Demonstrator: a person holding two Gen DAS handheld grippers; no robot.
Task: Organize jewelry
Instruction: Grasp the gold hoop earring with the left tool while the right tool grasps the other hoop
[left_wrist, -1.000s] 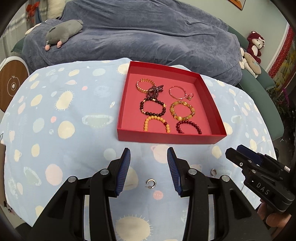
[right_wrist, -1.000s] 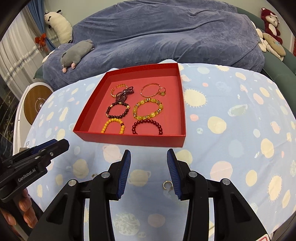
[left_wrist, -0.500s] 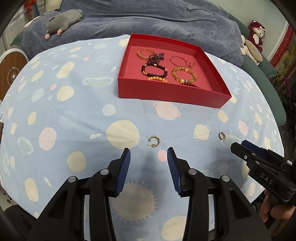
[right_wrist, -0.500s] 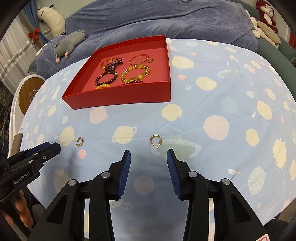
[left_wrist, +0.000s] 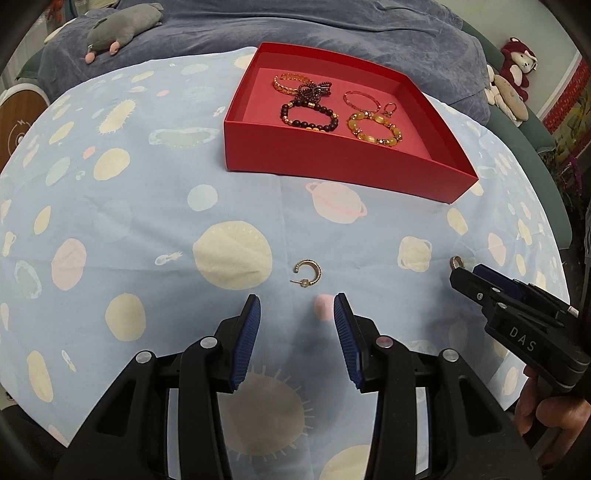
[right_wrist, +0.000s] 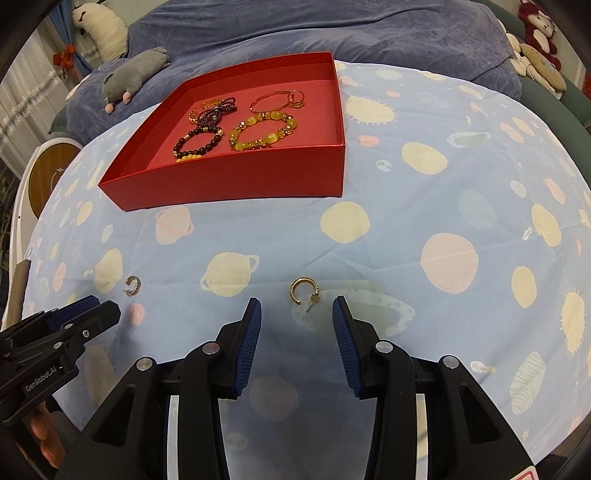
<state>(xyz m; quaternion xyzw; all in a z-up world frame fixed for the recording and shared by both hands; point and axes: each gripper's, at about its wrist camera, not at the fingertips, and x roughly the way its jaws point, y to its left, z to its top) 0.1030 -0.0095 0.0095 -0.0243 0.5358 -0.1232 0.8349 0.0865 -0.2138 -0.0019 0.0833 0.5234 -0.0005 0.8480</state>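
A gold hoop earring (left_wrist: 307, 272) lies on the planet-print cloth just ahead of my left gripper (left_wrist: 295, 308), which is open and empty. A second gold hoop earring (right_wrist: 303, 292) lies about level with the fingertips of my right gripper (right_wrist: 295, 309), in the gap, and the blue pads stay apart from it. Each view also shows the other tool: the right gripper (left_wrist: 466, 276) beside its earring (left_wrist: 456, 262), and the left gripper (right_wrist: 100, 309) near its earring (right_wrist: 132, 286). The red box (left_wrist: 332, 173) (right_wrist: 236, 181) further back holds several bracelets (left_wrist: 308, 114) and a thin bangle (right_wrist: 271, 101).
A blue-grey blanket (left_wrist: 314, 26) covers the couch behind the table, with a grey plush mouse (left_wrist: 122, 31) on it and more plush toys (left_wrist: 517, 66) at the right. A round wooden-faced object (right_wrist: 48, 173) stands at the left. The cloth falls away at the table's edges.
Both grippers have come down toward the cloth, and each earring now sits closer to its fingertips and looks larger. The red box has slid up in both views. Jaw gaps look unchanged.
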